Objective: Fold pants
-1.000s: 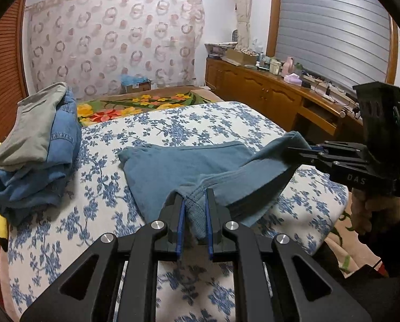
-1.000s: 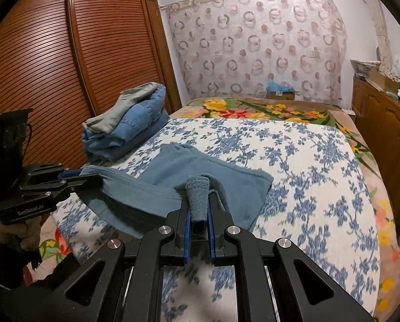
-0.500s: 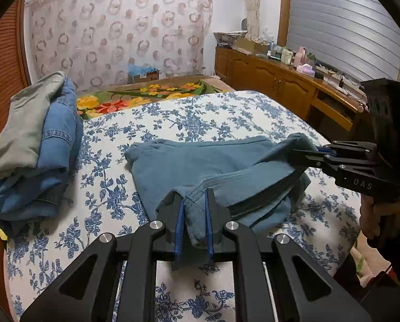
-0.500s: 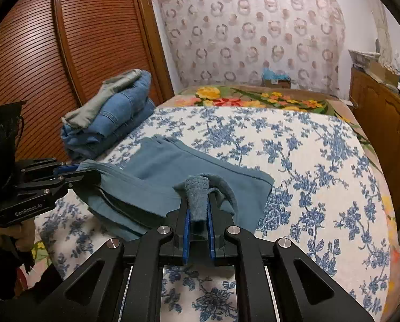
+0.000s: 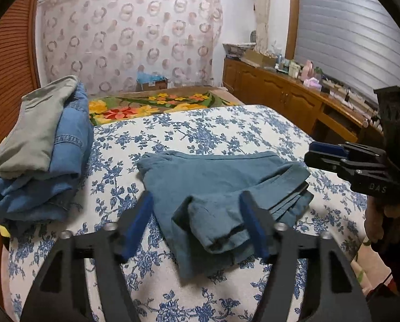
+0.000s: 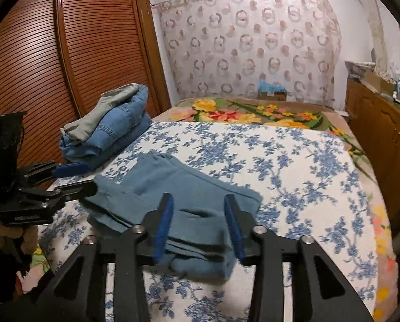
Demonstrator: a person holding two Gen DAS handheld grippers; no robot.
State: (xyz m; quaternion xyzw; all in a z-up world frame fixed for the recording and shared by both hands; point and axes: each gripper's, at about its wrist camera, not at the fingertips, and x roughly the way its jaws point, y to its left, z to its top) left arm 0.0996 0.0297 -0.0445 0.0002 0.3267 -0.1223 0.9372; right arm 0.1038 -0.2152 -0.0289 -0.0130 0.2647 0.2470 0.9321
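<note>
Folded blue pants (image 5: 218, 185) lie on the blue-flowered bedsheet (image 5: 200, 128) near its front edge. My left gripper (image 5: 195, 197) hangs over their near left corner, its jaws opening. A bunched fold lies loose between the blue pads (image 5: 138, 222), and neither pad presses on it. In the right wrist view my right gripper (image 6: 198, 201) is opening too, with the pants (image 6: 178, 182) slack between its fingers. Each view shows the other gripper at the pants' far corner: the right gripper (image 5: 314, 153) and the left gripper (image 6: 84, 178), both parted.
A pile of folded jeans under a grey garment (image 5: 47, 145) sits on the bed's left side by the louvred wardrobe (image 6: 39, 67). A flowered blanket (image 5: 151, 107) covers the far end. A cluttered wooden sideboard (image 5: 293, 102) runs along the right. A hand (image 5: 382, 220) holds the right gripper.
Both grippers were shut on the pants' edge and now stand spread apart. The released cloth has dropped onto the folded pants. Both hands came slightly forward.
</note>
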